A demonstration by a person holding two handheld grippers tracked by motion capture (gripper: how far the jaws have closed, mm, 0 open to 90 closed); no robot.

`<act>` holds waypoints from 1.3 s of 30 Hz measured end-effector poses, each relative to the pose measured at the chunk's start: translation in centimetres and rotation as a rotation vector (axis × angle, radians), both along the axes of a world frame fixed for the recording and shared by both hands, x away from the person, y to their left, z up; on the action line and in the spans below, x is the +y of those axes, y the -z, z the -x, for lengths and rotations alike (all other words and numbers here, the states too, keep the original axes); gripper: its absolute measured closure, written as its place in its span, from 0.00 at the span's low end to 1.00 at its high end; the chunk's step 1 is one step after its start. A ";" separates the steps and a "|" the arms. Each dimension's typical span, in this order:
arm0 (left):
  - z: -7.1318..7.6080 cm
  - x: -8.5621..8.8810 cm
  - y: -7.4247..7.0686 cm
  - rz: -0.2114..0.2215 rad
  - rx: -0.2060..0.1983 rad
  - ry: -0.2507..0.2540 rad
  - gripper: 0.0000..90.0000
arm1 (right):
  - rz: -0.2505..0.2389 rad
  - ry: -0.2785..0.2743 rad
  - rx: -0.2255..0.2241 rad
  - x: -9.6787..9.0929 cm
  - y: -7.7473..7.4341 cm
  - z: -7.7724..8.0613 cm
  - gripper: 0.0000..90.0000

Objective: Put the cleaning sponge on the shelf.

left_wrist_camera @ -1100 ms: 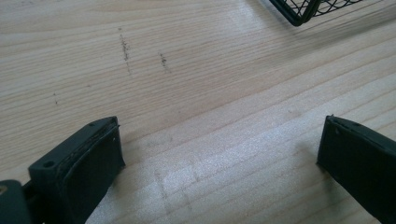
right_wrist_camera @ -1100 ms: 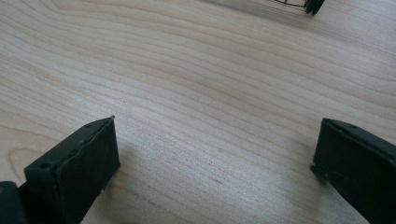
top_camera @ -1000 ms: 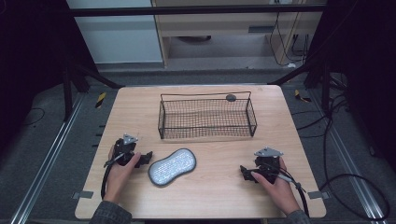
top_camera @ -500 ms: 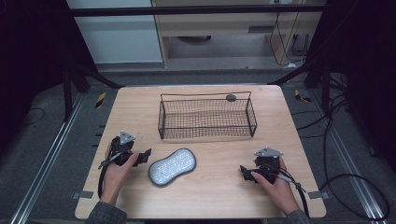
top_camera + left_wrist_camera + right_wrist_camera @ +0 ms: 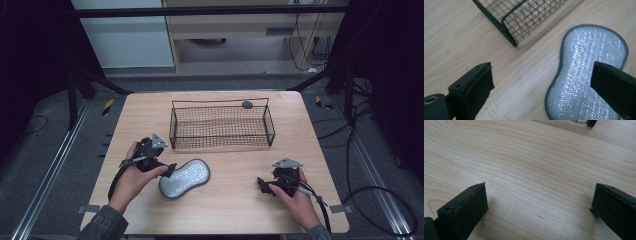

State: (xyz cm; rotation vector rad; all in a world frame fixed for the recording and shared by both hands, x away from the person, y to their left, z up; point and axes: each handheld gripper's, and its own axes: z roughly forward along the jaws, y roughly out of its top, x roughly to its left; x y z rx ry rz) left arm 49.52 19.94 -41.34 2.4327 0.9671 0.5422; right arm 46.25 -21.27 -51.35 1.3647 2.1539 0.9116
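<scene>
A silvery grey peanut-shaped pad (image 5: pixel 184 178) lies flat on the wooden table, in front of a black wire basket (image 5: pixel 222 125). My left gripper (image 5: pixel 170 168) is open at the pad's left end, held low in a hand. In the left gripper view the pad (image 5: pixel 589 67) lies partly between the wide-apart jaws, with the basket's corner (image 5: pixel 511 41) beyond. My right gripper (image 5: pixel 261 185) rests open near the table's front right, aimed left. Bare wood (image 5: pixel 539 182) shows between its jaws, with a basket foot (image 5: pixel 591 123) at the top edge.
The basket holds nothing I can see; a small dark disc (image 5: pixel 247 104) sits at its back rim. The table (image 5: pixel 300 150) is light wood, with metal rails (image 5: pixel 55 165) and cables (image 5: pixel 370 195) on the floor around it.
My left gripper has lifted and swung right, its tips now at the pad's left end. The right gripper has stayed still.
</scene>
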 end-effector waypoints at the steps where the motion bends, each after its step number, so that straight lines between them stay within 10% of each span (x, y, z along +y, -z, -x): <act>1: 0.0 -0.3 0.1 -0.018 0.015 0.016 0.04 | 0.000 -0.002 -0.001 0.0 0.0 0.0 0.01; 19: -0.6 -4.6 2.4 -0.143 0.249 0.174 0.04 | 0.000 -0.007 0.000 0.0 0.0 -0.1 0.00; 39: -1.3 -6.4 4.5 -0.160 0.302 0.202 0.04 | -0.002 -0.012 0.002 -0.1 0.0 -0.1 0.00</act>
